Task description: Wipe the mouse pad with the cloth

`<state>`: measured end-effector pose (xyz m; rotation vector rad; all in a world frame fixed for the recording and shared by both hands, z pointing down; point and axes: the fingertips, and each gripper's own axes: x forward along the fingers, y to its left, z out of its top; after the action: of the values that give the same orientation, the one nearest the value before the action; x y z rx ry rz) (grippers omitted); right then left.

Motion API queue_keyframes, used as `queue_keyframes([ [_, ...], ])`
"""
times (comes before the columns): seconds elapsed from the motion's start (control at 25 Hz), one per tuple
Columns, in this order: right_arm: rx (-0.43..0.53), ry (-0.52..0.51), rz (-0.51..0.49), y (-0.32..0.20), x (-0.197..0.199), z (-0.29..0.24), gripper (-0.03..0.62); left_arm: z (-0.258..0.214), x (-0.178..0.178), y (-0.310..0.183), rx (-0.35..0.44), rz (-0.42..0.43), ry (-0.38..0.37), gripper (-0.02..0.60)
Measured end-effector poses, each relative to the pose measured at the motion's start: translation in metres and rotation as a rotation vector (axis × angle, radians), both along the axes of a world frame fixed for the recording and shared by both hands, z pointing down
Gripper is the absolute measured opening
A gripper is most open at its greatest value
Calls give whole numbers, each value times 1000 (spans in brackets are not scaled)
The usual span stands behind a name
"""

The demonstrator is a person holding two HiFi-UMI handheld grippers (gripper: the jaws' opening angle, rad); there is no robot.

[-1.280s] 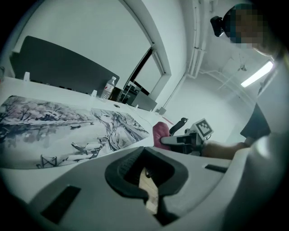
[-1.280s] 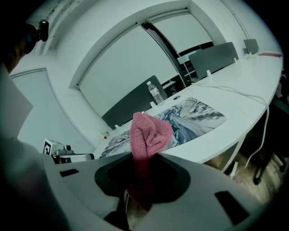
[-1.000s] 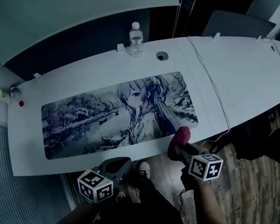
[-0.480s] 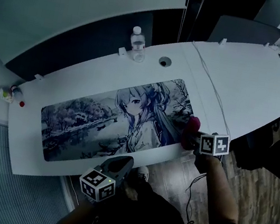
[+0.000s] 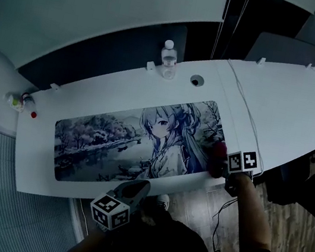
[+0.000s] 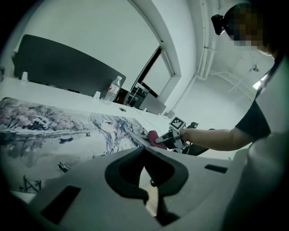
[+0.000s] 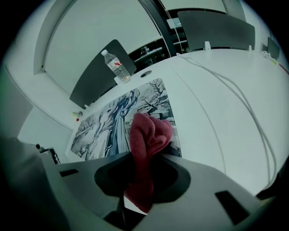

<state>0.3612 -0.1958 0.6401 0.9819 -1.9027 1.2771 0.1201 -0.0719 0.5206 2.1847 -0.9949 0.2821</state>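
A long mouse pad (image 5: 113, 139) printed with an anime girl and a lake scene lies along the white table (image 5: 287, 109). My right gripper (image 5: 218, 163) is shut on a dark red cloth (image 5: 219, 153), which sits at the pad's near right corner. In the right gripper view the cloth (image 7: 146, 135) bulges up from between the jaws, over the pad (image 7: 104, 122). My left gripper (image 5: 138, 186) hangs off the table's front edge, below the pad's middle, jaws together and holding nothing. In the left gripper view the cloth (image 6: 153, 136) shows at the pad's (image 6: 54, 126) far end.
A water bottle (image 5: 169, 52) stands at the table's back edge beside a round cable hole (image 5: 197, 80). A thin white cable (image 5: 249, 117) runs across the table right of the pad. Small items (image 5: 20, 101) sit at the table's left end. Wooden floor lies below.
My right gripper has carried the cloth from off the table's front edge up and right to the pad's near right corner. The left gripper has stayed below the edge.
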Motion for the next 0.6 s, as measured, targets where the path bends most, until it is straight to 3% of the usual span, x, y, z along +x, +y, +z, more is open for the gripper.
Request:
queue_keyframes([
  [0.24,-16,14,-22,0,-4,0,110,1,-17,7,-4,-54,-1,6],
  [0.6,-32,-7,-69,11,-66,-3,110,0,-51,16,2,-112,12,6],
])
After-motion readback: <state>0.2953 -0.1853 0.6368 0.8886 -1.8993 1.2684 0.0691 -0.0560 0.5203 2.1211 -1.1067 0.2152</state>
